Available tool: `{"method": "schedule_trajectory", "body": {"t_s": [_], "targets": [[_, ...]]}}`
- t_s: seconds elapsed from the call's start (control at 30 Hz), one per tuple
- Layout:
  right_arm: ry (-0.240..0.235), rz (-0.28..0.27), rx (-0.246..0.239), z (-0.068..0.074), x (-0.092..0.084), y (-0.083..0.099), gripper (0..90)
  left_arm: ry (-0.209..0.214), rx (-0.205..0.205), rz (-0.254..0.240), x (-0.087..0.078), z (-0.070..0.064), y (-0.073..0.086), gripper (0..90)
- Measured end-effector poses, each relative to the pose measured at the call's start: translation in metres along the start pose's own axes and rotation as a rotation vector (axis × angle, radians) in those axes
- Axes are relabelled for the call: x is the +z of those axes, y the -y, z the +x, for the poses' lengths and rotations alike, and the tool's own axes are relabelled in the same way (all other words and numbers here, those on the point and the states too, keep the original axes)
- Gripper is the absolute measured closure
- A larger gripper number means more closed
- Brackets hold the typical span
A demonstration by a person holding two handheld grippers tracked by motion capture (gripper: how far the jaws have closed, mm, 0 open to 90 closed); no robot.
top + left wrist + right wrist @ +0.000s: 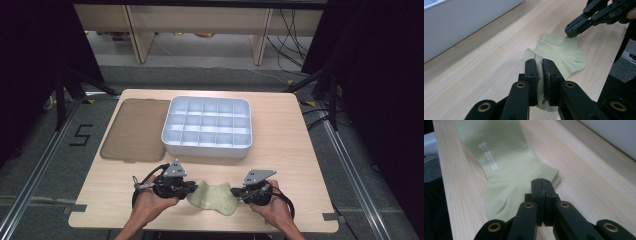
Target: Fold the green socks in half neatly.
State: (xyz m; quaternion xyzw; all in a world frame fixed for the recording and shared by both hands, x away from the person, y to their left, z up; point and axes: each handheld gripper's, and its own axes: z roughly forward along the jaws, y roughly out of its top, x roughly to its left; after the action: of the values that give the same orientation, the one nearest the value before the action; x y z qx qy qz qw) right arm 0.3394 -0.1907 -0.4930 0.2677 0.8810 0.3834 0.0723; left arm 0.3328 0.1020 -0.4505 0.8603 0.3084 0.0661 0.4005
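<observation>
A light wooden table (280, 130) is being used as the work surface. At its far middle a white compartmented organizer tray (206, 126) is being kept, with a translucent brown lid (134, 130) lying flat just beside it on the left. Near the front edge a pale green ankle sock (215, 196) is being held flat between the two grippers. Its toe end is being pinched by the left gripper (191, 187), whose jaws are clamped on a fold of the fabric. The ribbed cuff is being touched by the right gripper (236, 192), whose jaws are pressed together; whether fabric is caught between them cannot be told.
</observation>
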Motion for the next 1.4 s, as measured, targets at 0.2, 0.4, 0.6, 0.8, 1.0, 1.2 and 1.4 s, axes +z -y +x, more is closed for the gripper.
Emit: {"method": "schedule_trajectory", "body": {"t_s": [0.2,0.4,0.6,0.8,1.0,1.2,1.4], "targets": [[-0.003,0.024,0.031,-0.004,0.009,0.006,90.0,0.034,-0.001,-0.007,0.011,-0.010,-0.012,81.8],[-0.010,0.041,0.029,-0.006,0.008,0.006,90.0,0.065,0.017,-0.003,0.030,-0.020,-0.024,81.4],[-0.016,0.030,0.055,-0.006,0.008,0.008,90.0,0.068,0.061,0.051,0.049,-0.026,-0.028,81.4],[-0.017,0.006,0.053,-0.009,0.004,0.007,88.4,0.082,0.059,0.073,0.061,-0.030,-0.029,81.2],[-0.004,-0.015,0.055,-0.009,-0.007,0.006,88.4,0.076,0.093,0.103,0.071,-0.033,-0.031,80.7],[-0.004,-0.027,0.055,-0.009,-0.008,0.006,87.5,0.080,0.084,0.105,0.078,-0.038,-0.031,78.1],[0.005,-0.054,0.074,-0.016,-0.016,0.007,86.8,0.106,0.093,0.068,0.077,-0.040,-0.034,66.6]]}}
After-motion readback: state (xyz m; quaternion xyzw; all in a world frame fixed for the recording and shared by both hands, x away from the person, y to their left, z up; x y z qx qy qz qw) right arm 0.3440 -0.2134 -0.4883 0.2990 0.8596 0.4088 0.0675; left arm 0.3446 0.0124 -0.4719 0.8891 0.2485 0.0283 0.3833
